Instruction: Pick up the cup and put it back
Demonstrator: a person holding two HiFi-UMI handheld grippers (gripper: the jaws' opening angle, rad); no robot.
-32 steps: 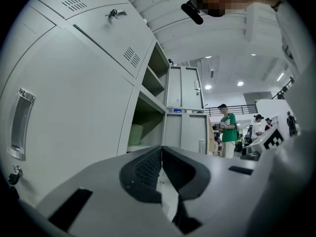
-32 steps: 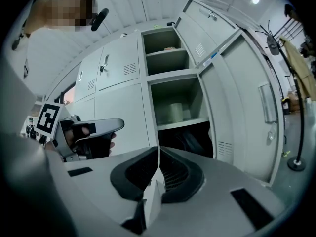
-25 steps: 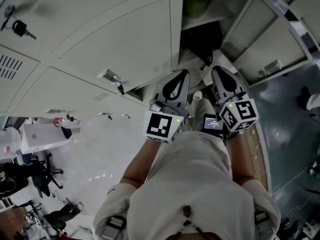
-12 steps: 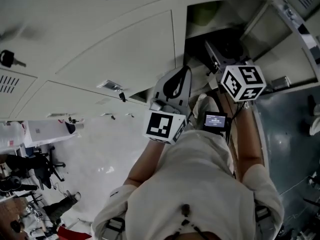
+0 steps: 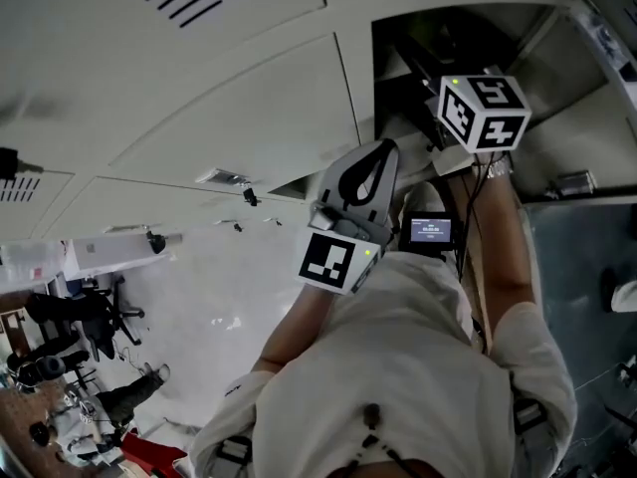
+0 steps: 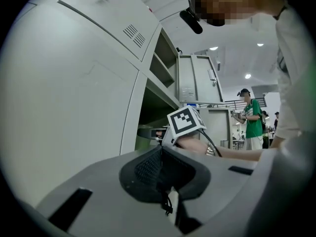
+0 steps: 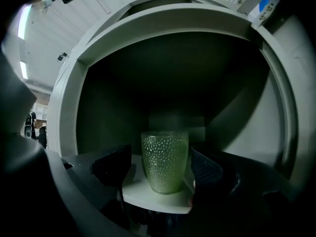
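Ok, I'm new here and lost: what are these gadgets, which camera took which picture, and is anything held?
A person holds a two-jaw hand tool in each hand; there is no robot. One picture comes from a head camera looking down; the other two ride on the tools. The right tool reaches into an open locker compartment, where a green dimpled cup stands upright on the shelf between its jaws. Those jaws are opening and do not touch the cup, so nothing is held. The left tool is shut and empty.
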